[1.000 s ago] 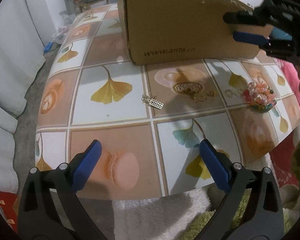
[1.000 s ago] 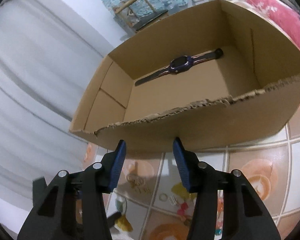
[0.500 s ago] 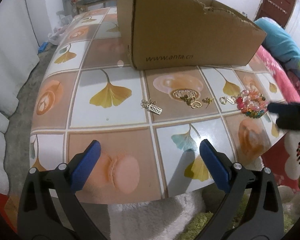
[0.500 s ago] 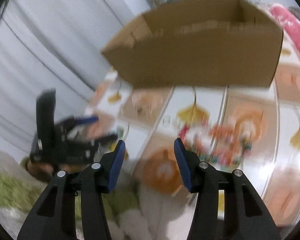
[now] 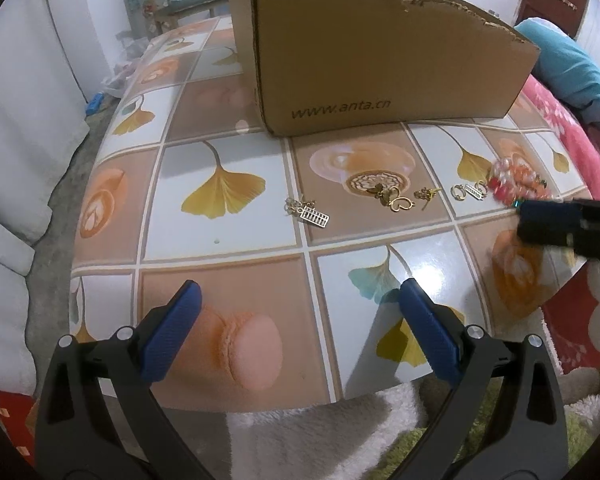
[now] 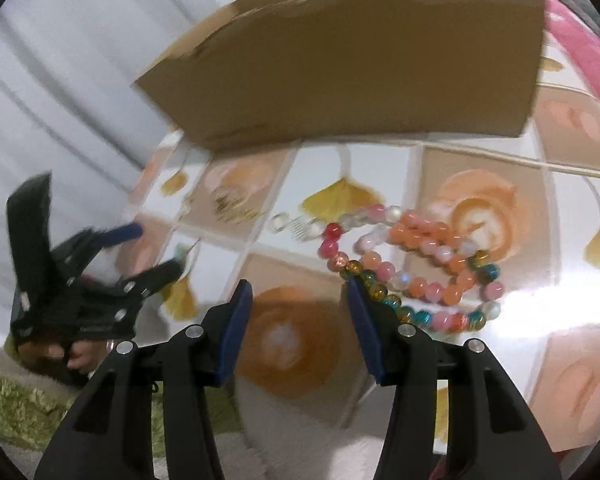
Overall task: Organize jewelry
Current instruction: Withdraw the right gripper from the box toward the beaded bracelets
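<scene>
left gripper [image 5: 296, 322] sits spread wide and empty over the near table [image 5: 260, 276] edge. gold charms [image 5: 308, 212] lie mid-table before the cardboard box [image 5: 380, 52]. right gripper [image 6: 296, 308] is parted, empty, one finger just beside the beaded bracelets [image 6: 420, 260]. I'd guess a sloppy pinch could catch one strand and drag the tangle off the edge

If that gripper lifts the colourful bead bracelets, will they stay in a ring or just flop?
The bead bracelets will probably flop: they lie in loose, overlapping loops on the table. The round, glossy beads may slip from the right gripper, whose fingers are open beside them. Several strands may come up tangled.
</scene>
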Demonstrator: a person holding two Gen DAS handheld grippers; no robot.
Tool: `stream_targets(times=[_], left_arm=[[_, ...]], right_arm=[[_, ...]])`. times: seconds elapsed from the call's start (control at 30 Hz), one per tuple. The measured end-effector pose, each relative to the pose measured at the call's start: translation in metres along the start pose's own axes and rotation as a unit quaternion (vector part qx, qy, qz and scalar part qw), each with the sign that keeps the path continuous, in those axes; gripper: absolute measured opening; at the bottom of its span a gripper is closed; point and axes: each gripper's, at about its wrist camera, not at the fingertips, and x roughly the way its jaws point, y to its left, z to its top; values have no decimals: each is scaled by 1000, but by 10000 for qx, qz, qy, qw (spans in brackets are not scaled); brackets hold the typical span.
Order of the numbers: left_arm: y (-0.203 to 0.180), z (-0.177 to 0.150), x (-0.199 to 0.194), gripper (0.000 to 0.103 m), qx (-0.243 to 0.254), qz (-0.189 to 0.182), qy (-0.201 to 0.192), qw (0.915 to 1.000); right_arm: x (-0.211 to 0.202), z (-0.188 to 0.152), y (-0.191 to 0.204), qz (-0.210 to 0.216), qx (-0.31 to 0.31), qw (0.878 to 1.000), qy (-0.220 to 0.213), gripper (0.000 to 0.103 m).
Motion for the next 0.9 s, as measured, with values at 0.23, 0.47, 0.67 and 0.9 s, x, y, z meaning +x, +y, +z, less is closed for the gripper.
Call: stream_targets(times=[0.23,0.47,0.67,0.9], left_arm=[[1,2,2,95,13,9,-4,10000],[4,2,-1,95,-97,-123,-101,9998],[16,1,-7,95,-279,-252,-259,9990],[22,12,-10,83,-87,-299,-462,9984]], right_arm=[[-5,11,-18,-329,337,9987,-206,49],[3,-1,30,-982,-956,9905,-72,63],[20,3,29,-1520,-937,9839,74,85],[27,3,27,-1594,-879,9833,53,96]])
